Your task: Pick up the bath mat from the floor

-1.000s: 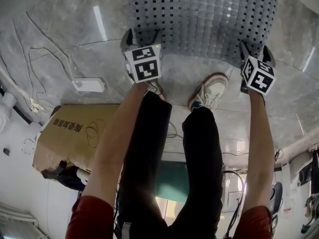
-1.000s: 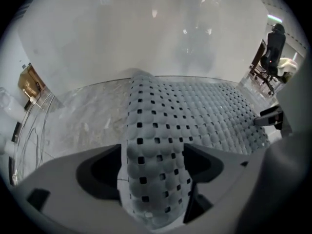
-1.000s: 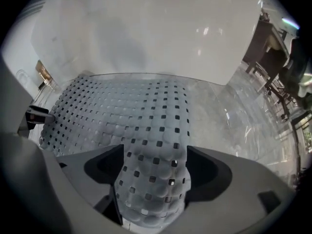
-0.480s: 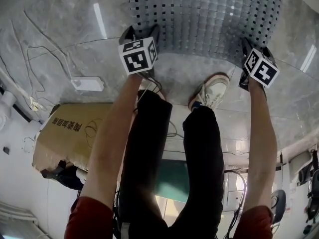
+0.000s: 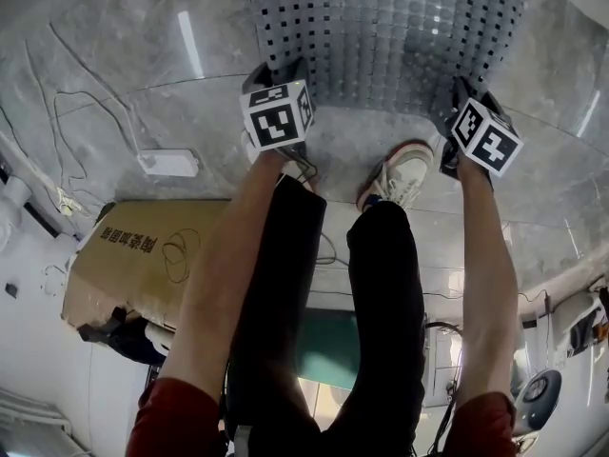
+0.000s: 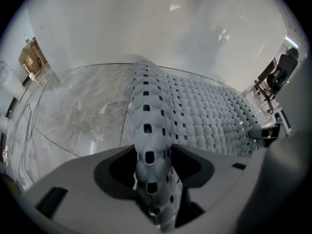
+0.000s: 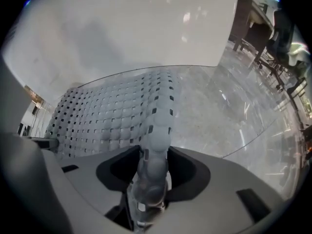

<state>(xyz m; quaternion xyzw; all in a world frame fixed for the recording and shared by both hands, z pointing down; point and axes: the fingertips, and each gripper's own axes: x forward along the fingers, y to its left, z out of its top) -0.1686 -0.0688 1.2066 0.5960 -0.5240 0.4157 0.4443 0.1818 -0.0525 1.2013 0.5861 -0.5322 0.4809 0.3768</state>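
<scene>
Two grippers are at the near edge of the grey perforated bath mat (image 5: 381, 27), which lies on the marble floor (image 5: 124, 55) at 12 o'clock in the head view. The only container, a printed cardboard box (image 5: 133, 255) at 8 o'clock, lies on its side, and its contents cannot be made out. The left gripper (image 5: 276, 72) is at the mat's near left corner at 11 o'clock and the right gripper (image 5: 473, 98) at its near right corner at 1 o'clock. In the left gripper view the jaws are closing on a raised fold of the mat (image 6: 204, 116), which runs up from between them toward 12 o'clock. The right gripper view shows the same: jaws closing, mat (image 7: 112, 116) bunched between the pads. Both bare forearms reach straight down, roughly parallel, outside the black-trousered legs, with a white sneaker (image 5: 400, 174) between the grippers.
</scene>
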